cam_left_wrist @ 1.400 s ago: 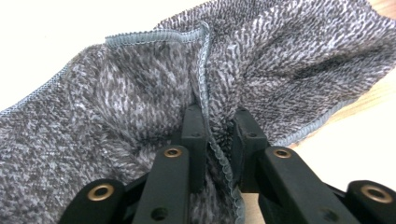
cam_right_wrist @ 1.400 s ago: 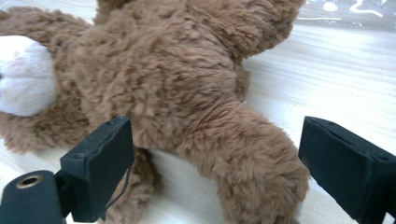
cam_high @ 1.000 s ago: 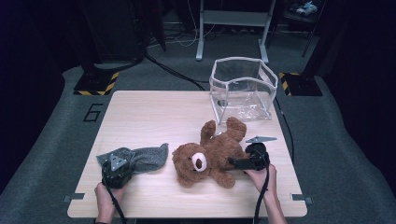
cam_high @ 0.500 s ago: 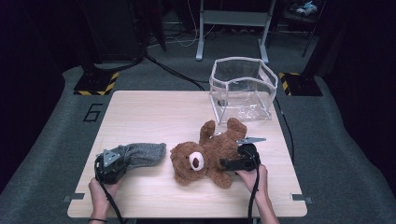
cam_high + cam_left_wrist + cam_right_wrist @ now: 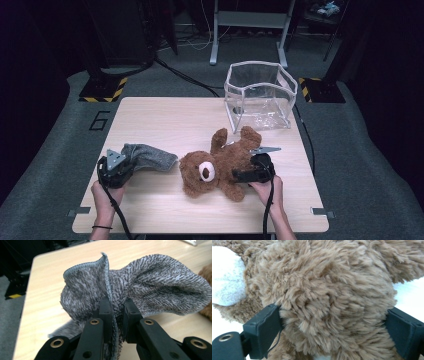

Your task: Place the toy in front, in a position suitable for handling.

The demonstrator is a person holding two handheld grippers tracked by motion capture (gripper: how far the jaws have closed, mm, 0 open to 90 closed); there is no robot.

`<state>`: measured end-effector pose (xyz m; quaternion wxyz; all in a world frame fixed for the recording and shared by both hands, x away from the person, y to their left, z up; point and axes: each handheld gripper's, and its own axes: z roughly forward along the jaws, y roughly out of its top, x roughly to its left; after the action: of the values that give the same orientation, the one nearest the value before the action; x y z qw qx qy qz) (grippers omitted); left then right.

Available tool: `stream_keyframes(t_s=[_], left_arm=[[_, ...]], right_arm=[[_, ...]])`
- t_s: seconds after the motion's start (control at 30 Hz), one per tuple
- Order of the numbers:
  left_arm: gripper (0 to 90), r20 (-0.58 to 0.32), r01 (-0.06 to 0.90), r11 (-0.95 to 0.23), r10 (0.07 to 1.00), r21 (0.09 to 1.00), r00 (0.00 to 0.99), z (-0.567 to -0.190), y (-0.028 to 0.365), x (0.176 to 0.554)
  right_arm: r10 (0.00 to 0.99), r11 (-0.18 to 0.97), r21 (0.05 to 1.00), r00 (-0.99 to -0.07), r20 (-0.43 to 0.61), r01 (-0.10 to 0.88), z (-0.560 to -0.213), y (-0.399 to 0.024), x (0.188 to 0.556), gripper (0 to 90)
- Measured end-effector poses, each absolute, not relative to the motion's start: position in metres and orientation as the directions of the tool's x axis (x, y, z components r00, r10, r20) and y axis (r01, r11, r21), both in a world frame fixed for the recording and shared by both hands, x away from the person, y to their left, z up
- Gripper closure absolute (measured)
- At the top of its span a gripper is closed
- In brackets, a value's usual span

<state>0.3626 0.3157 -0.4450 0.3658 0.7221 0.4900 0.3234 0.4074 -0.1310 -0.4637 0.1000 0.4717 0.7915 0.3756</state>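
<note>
A brown teddy bear (image 5: 215, 162) lies on its back in the middle of the wooden table (image 5: 165, 115), white muzzle toward the front. My right gripper (image 5: 239, 175) comes at it from the right, and in the right gripper view its pads (image 5: 263, 327) press into the fur of the bear (image 5: 324, 290) on both sides. At the front left, my left gripper (image 5: 126, 164) is shut on a grey knitted cloth (image 5: 148, 156). In the left gripper view the cloth (image 5: 155, 280) is bunched between the jaws of the left gripper (image 5: 116, 303) and hangs above the table.
A clear plastic bin (image 5: 260, 95) stands open at the table's back right corner. The number 6 (image 5: 100, 120) is marked at the back left. Dark stands and cables (image 5: 180, 75) lie on the floor beyond the table.
My left gripper has risen a little and drawn the grey cloth up off the table. My right gripper has slid left against the bear's body.
</note>
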Motion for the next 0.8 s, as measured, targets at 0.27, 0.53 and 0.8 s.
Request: stream_keyframes(t_s=[0.27,0.53,0.8], left_arm=[[80.3,0.132,0.419,-0.263,0.940,0.869,0.316,-0.417,0.313,0.367],[80.2,0.143,0.367,-0.267,0.933,0.891,0.331,-0.395,0.304,0.372],[80.2,0.153,0.331,-0.276,0.924,0.903,0.351,-0.381,0.295,0.373]], right_arm=[[0.822,0.277,0.687,-0.535,0.192,0.672,-0.463,-0.128,0.408,8.9],[0.817,0.277,0.686,-0.540,0.200,0.673,-0.463,-0.123,0.408,8.9],[0.807,0.289,0.691,-0.557,0.196,0.662,-0.464,-0.115,0.408,8.9]])
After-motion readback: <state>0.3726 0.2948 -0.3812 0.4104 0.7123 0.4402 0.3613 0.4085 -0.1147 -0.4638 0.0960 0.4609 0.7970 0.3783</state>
